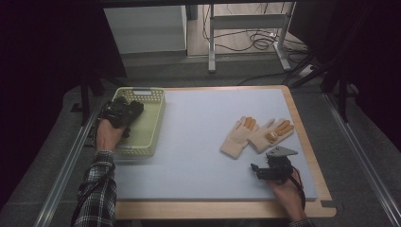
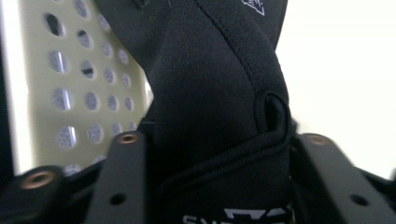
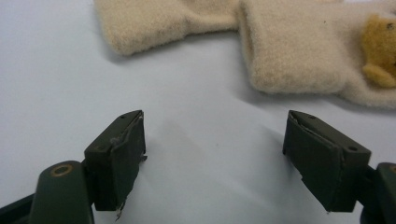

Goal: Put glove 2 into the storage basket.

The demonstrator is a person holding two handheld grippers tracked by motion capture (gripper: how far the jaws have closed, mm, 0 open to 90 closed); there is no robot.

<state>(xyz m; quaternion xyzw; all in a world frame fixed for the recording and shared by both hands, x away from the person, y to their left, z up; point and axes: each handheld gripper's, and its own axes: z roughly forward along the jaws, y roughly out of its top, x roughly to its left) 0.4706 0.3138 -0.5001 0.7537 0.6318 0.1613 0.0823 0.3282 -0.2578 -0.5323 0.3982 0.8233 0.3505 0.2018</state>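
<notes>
A black glove (image 2: 219,93) of smooth, tightly woven fabric with raised seam lines and a white printed mark near its cuff sits between the jaws of the left gripper (image 2: 215,154), bunched into a thick fold that fills the gap from one flat black jaw to the other; the pads appear to press on it from both sides, at a middling width. In the high view this gripper (image 1: 124,112) and its dark bundle hang over the pale yellow-green plastic basket (image 1: 153,124), a shallow rectangular tray with walls pierced by rows of round holes and a handle slot in its far rim, which stands at the left edge of the table's light blue mat (image 1: 198,137). The mat is matte and smooth, framed by a wooden border with rounded corners. The hand on that gripper comes out of a plaid sleeve (image 1: 97,189). Toward the right edge of the mat lie two cream gloves (image 1: 257,135) of fuzzy, fleece-like knit with orange fingertips, side by side and touching, one bearing a small tan soft patch. Just nearer the front edge rests the right gripper (image 3: 212,154), its two blocky dark jaws spread wide over bare mat with nothing between them, the cream cuffs just beyond; a grey three-cornered plate tops it.
</notes>
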